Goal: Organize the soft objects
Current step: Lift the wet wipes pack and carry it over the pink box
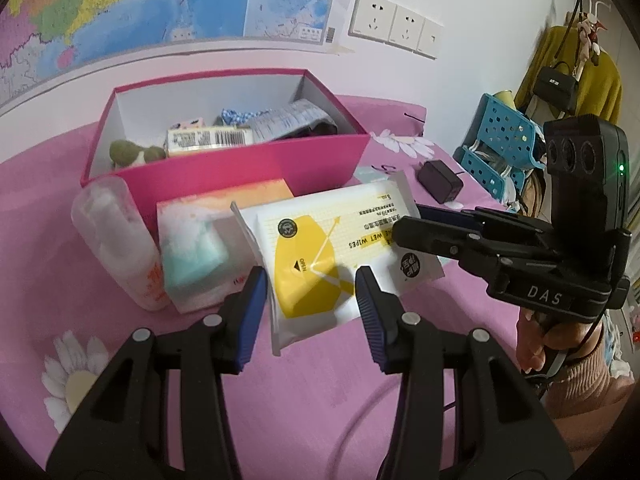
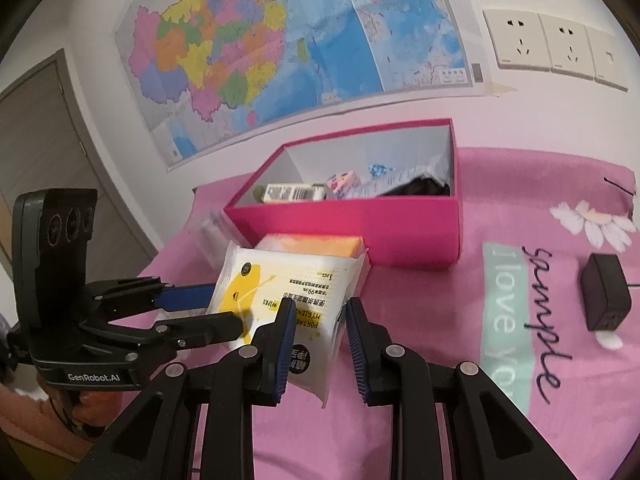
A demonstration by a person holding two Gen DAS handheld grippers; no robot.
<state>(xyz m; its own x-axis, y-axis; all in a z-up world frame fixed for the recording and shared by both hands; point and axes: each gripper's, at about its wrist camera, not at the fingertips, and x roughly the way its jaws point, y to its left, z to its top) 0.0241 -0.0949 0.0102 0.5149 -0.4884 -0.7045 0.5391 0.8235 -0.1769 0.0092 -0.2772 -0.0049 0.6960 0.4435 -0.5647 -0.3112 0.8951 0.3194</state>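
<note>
The left gripper (image 1: 310, 284) hangs with its blue-padded fingers (image 1: 250, 312) spread on either side of the near end of a white and yellow wet-wipes packet (image 1: 320, 248), which lies flat on the pink flowered surface (image 1: 300, 380). The right gripper (image 2: 316, 320) also stands released, straddling the packet's opposite corner. Just beside the packet sit a clear-wrapped teal and orange sponge pack (image 1: 192, 248) and a translucent plastic tube (image 1: 116, 232). Behind them stands an open pink cardboard box (image 1: 240, 164) holding small items. Farther right lies a black charger (image 1: 440, 180).
</note>
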